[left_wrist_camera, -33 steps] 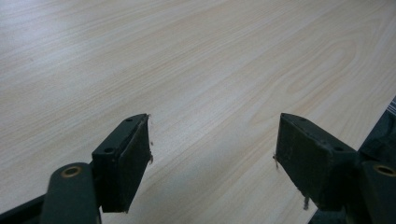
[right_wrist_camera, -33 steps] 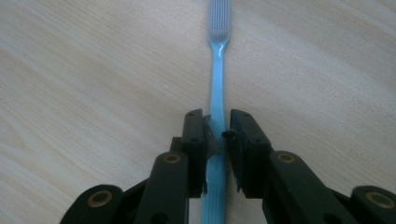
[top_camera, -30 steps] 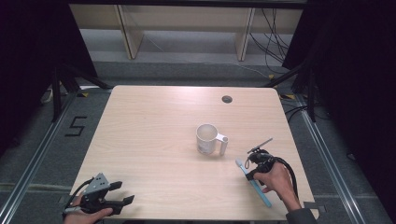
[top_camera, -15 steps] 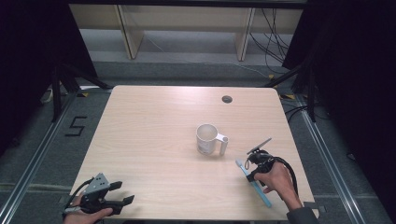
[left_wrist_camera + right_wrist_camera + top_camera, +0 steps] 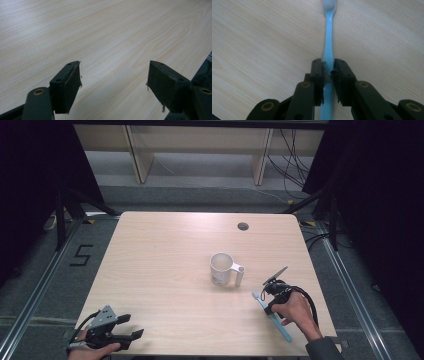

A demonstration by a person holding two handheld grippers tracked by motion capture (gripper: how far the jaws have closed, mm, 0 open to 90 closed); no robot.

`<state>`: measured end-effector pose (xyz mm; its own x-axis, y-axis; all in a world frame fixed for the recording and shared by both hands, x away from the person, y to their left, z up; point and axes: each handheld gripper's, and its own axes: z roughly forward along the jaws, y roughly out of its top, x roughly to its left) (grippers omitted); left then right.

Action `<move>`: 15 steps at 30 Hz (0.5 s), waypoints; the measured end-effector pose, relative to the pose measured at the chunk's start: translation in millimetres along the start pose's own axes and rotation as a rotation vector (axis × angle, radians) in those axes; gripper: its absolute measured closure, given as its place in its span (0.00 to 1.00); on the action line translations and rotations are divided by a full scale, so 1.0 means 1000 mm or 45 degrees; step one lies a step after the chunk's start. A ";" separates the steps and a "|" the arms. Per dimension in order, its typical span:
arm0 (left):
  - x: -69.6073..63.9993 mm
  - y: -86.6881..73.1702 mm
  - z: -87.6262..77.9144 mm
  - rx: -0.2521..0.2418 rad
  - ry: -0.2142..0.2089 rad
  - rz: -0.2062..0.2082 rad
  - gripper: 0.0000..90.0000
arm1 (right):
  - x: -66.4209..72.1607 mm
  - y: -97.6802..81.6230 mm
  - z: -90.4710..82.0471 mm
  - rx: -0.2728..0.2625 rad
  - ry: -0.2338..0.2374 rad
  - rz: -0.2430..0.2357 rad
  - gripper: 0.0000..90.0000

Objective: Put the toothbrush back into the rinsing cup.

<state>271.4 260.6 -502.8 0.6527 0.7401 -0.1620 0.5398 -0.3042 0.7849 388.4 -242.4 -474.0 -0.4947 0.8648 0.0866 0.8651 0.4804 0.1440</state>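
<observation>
The blue toothbrush lay flat on the counter near its right front corner, and the right gripper had its two jaws clamped on the handle partway along, having just been closing on it. In the right gripper view the bristle end pointed straight away from the jaws, while the handle's tail ran back under them. From above, the right gripper sat over the toothbrush, a little in front and to the right of the white mug. The left gripper rested at the front left corner, jaws spread wide with bare wood between them.
</observation>
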 end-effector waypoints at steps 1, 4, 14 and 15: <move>0.000 0.000 0.000 0.000 0.000 0.000 0.29 | 0.001 0.001 0.000 0.016 0.005 0.018 0.87; 0.000 0.000 0.000 0.004 -0.001 0.002 0.29 | 0.002 0.004 0.000 0.040 -0.010 -0.005 0.87; 0.000 0.000 0.000 -0.001 0.000 0.005 0.29 | 0.000 0.010 0.001 0.075 0.019 -0.021 0.88; 0.000 0.000 0.000 -0.002 0.001 0.005 0.29 | 0.000 0.011 0.001 0.075 0.026 -0.018 0.88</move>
<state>271.4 260.8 -502.4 0.6546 0.7392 -0.1586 0.5363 -0.3062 0.7865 397.8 -237.5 -473.1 -0.5078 0.8550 0.1051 0.8612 0.5007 0.0873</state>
